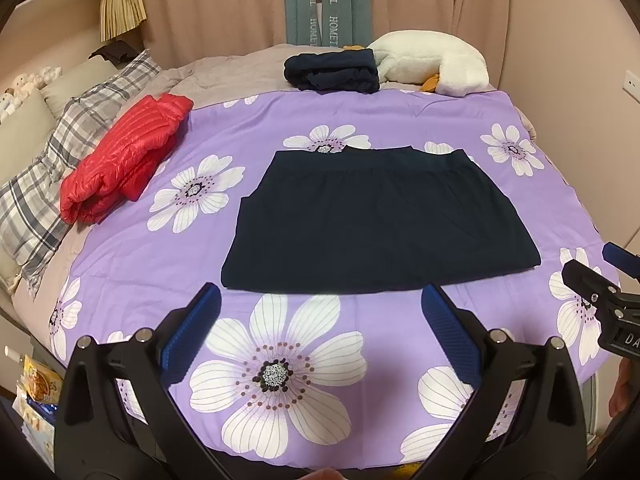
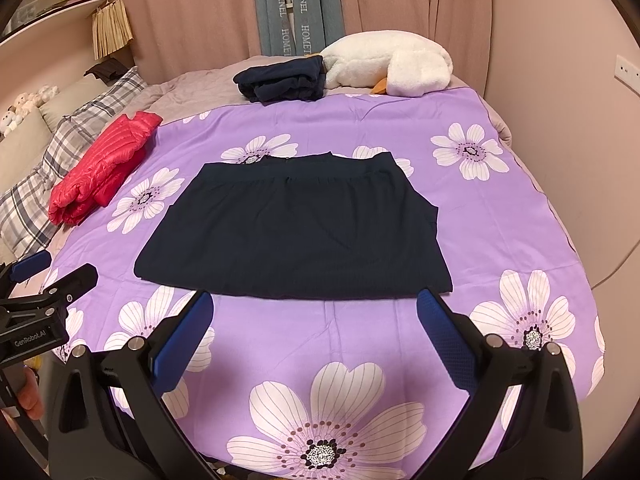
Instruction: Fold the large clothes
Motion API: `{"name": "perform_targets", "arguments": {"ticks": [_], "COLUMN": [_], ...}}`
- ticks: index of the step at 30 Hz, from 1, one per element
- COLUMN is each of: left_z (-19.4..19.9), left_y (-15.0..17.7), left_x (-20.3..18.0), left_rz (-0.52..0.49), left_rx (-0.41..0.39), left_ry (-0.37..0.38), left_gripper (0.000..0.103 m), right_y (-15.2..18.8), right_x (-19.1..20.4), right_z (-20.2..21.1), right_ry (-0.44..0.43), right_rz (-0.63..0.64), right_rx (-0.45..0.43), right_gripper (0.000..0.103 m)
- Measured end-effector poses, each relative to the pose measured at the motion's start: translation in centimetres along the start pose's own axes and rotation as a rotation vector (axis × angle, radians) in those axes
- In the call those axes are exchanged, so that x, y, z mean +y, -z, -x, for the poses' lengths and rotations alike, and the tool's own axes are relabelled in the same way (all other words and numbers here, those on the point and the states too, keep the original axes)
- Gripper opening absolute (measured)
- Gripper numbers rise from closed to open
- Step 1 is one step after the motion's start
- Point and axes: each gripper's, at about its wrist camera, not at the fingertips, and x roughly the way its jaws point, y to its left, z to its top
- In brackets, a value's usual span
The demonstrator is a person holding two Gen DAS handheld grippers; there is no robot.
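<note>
two claws, left gripper (image 1: 320, 300) and right gripper (image 2: 314, 306), are hovering spread apart, empty; one dark garment (image 1: 368, 220) is lying flat just beyond them, one red jacket (image 1: 124, 160) far left, its folds hard to read.

- We hold our left gripper (image 1: 320, 300) with its blue-padded fingers spread wide, gripping nothing.
- Our right gripper (image 2: 314, 308) sits just right of it, level, fingers equally spread and empty.

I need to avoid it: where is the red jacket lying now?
The red jacket lies folded at the left side of the purple flowered cover, beside the plaid pillow, left of the dark garment.
</note>
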Motion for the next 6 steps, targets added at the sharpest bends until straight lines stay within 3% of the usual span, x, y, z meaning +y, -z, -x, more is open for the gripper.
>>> {"name": "perform_targets", "arguments": {"ticks": [6], "left_z": [-0.19], "left_y": [-0.22], "left_x": [0.13], "left_rz": [0.002], "left_rx": [0.007], "left_ry": [0.004], "left_gripper": [0.101], "right_y": [0.15], "right_x": [0.16], "right_z": [0.01], "right_ry": [0.000], "right_rz": [-0.001], "right_rx": [0.003], "right_gripper": [0.102]}}
